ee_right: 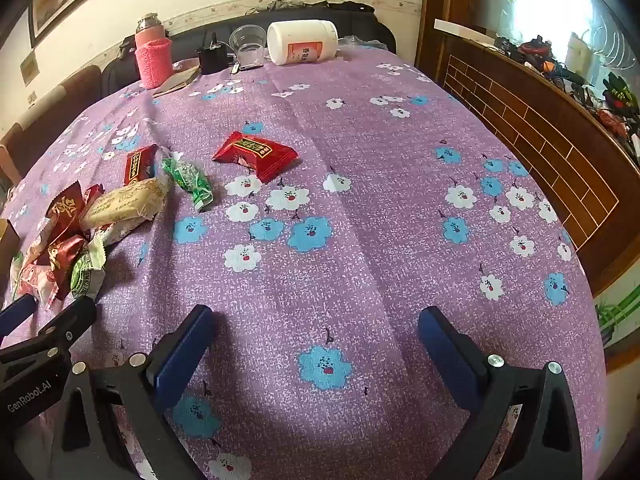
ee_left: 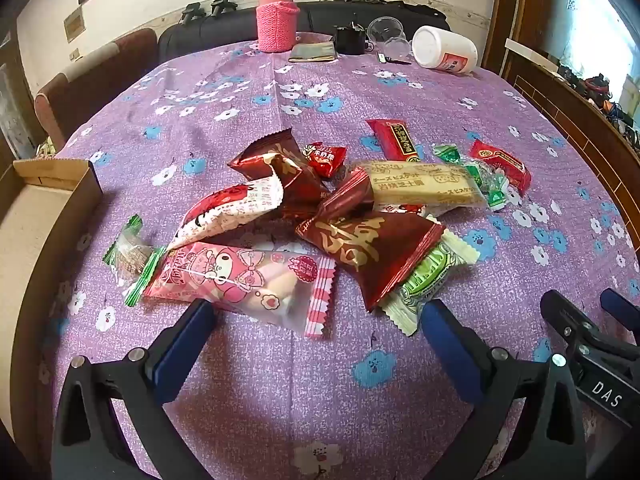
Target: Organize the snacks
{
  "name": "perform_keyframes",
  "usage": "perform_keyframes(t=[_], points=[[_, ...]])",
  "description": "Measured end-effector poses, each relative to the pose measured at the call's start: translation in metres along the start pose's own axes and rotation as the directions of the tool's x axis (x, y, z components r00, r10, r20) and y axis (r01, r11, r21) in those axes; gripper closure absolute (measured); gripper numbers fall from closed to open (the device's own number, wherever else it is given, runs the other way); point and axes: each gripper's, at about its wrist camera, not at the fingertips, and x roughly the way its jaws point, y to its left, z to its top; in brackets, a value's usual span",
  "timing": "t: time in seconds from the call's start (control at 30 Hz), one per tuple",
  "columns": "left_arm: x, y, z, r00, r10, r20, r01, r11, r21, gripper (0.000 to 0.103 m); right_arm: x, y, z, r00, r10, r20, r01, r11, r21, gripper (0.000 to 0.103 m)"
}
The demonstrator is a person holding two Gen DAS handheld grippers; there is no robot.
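A heap of snack packets lies on the purple flowered tablecloth point(ee_left: 304, 380). In the left wrist view, nearest me, sit a pink cartoon marshmallow bag point(ee_left: 240, 280) and a dark red packet with gold lettering point(ee_left: 372, 252) over a green-and-white wafer point(ee_left: 424, 284). Behind them lie a beige biscuit bar point(ee_left: 424, 184) and small red packets point(ee_left: 500, 164). My left gripper point(ee_left: 316, 320) stands open just short of the heap, nothing between its fingers. My right gripper point(ee_right: 316, 326) is open over bare cloth; a red packet point(ee_right: 256, 154) and a green candy point(ee_right: 188, 180) lie farther off to its left.
A cardboard box point(ee_left: 52, 184) stands at the table's left edge. Along the far edge are a pink knit-sleeved flask point(ee_left: 277, 12), a tipped white jar point(ee_left: 444, 52), a clear cup point(ee_left: 386, 32) and a black object point(ee_left: 350, 40). A brown wooden cabinet point(ee_right: 532, 128) borders the right side.
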Motion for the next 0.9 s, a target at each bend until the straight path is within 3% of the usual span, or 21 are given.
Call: perform_keyframes(t=[0.9], points=[[0.0, 0.0002, 0.0, 1.0, -0.005, 0.0, 0.005, 1.0, -0.004, 0.0, -0.0003, 0.0002, 0.0, 1.0, -0.002, -0.001, 0.002, 1.0, -0.002, 0.001]])
